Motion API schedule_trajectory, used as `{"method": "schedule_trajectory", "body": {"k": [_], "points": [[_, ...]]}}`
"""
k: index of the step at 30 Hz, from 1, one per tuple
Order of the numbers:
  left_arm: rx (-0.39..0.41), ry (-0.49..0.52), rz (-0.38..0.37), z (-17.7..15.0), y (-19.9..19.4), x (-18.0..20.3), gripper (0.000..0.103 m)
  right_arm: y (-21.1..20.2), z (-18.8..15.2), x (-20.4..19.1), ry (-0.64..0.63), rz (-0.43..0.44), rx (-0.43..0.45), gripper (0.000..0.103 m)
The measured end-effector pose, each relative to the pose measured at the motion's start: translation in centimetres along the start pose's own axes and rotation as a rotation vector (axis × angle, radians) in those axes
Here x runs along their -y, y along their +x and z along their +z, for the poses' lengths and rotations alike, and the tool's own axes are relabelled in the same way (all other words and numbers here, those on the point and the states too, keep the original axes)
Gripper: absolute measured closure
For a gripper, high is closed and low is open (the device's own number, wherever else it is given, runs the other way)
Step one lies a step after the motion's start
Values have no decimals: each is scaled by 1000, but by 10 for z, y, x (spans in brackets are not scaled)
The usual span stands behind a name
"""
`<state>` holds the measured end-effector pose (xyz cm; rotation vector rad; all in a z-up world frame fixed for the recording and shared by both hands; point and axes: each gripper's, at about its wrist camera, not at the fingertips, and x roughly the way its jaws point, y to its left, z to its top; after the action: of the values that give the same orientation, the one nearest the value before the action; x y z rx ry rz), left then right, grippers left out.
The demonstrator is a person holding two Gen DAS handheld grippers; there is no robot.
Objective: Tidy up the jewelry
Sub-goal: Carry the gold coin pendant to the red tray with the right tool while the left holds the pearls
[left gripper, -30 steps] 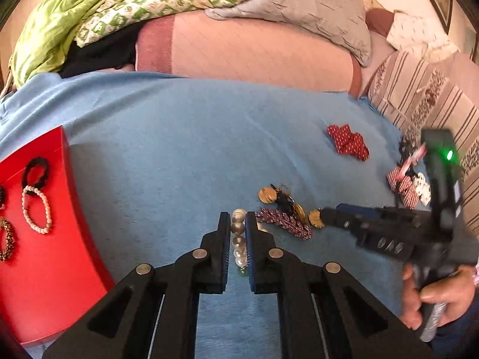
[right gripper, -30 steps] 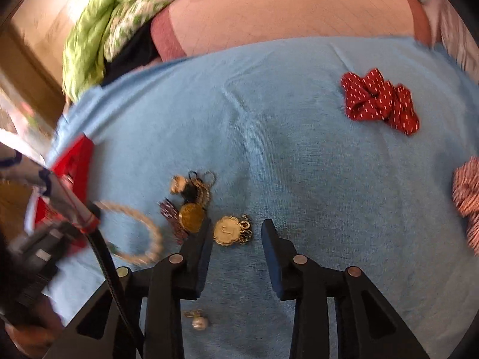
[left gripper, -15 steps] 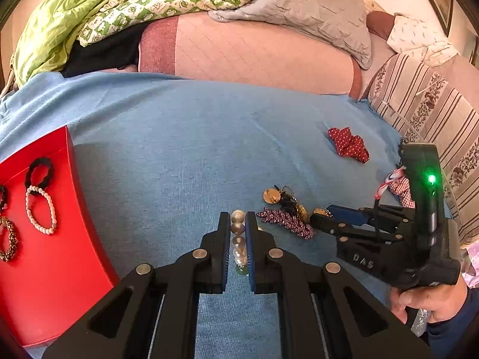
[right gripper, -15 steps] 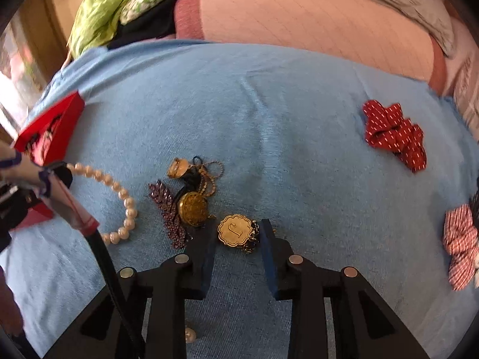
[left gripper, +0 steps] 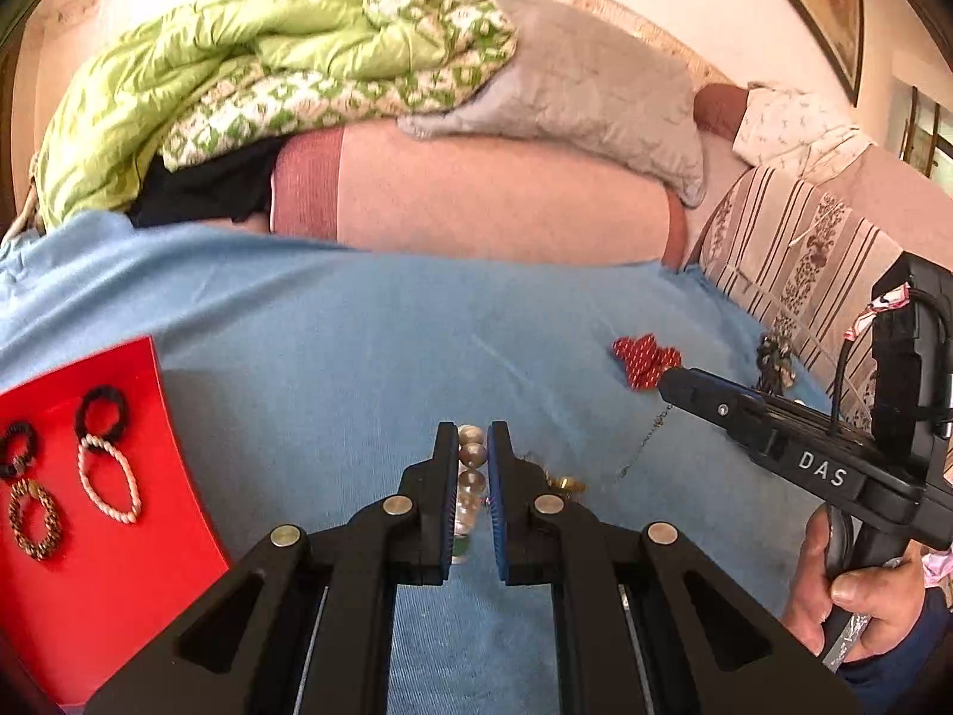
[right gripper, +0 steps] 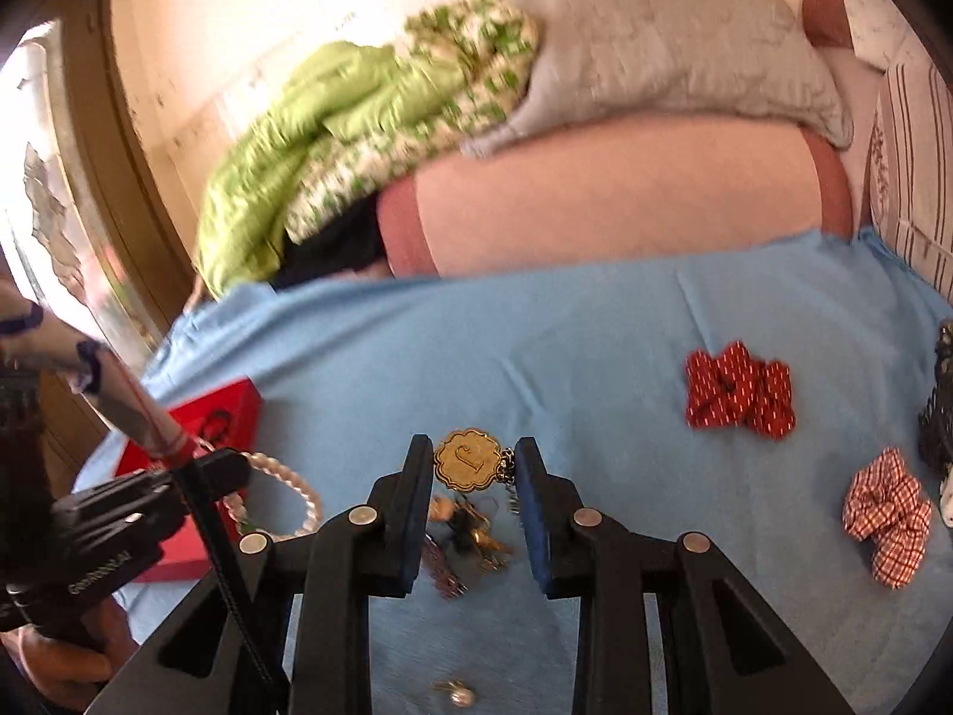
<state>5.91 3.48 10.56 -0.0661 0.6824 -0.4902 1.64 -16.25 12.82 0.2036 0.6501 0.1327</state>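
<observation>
Looking along the left gripper [left gripper: 473,447]: fingers pressed together on a pearl bracelet [left gripper: 469,476], the same clamp as a second ago, beads stacked in the narrow slit and raised off the blue bedspread [left gripper: 357,328]. Just beyond the fingertips, to the right, a few gold pieces [left gripper: 566,484] lying on the bedspread. Off to the left, a red tray [left gripper: 119,596] carrying a white bead bracelet [left gripper: 110,479], a black band [left gripper: 104,420] just above it and a gold chain bracelet [left gripper: 36,518], laid out as before.

Nearest in the right wrist view, a lone pearl stud [right gripper: 455,694] on the bedspread by the lower edge. Next, the right gripper [right gripper: 473,453]: fingers closed in on a gold medallion [right gripper: 467,459], pinching it edge to edge, its small dark charm against the right finger. Half a second ago resting on the bedspread; now lifted clear, with a thin chain [left gripper: 646,441] dangling under the fingertips in the left wrist view. Beneath the medallion, remaining on the bedspread, a tangled heap [right gripper: 470,536] of gold and dark red pieces. Farther right, a checked scrunchie [right gripper: 887,512], then a red dotted scrunchie [right gripper: 738,390], both lying where seen earlier. At the far end, a pink bolster [right gripper: 625,190], a grey pillow [right gripper: 655,42] and a green quilt [right gripper: 333,137], blurred.
</observation>
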Motion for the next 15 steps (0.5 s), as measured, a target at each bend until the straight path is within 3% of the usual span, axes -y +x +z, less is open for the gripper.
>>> {"method": "schedule_trajectory", "body": {"k": [15], "points": [[21,13,12,1,-10,1,94,-39,10,-19,6,92,136,73]]}}
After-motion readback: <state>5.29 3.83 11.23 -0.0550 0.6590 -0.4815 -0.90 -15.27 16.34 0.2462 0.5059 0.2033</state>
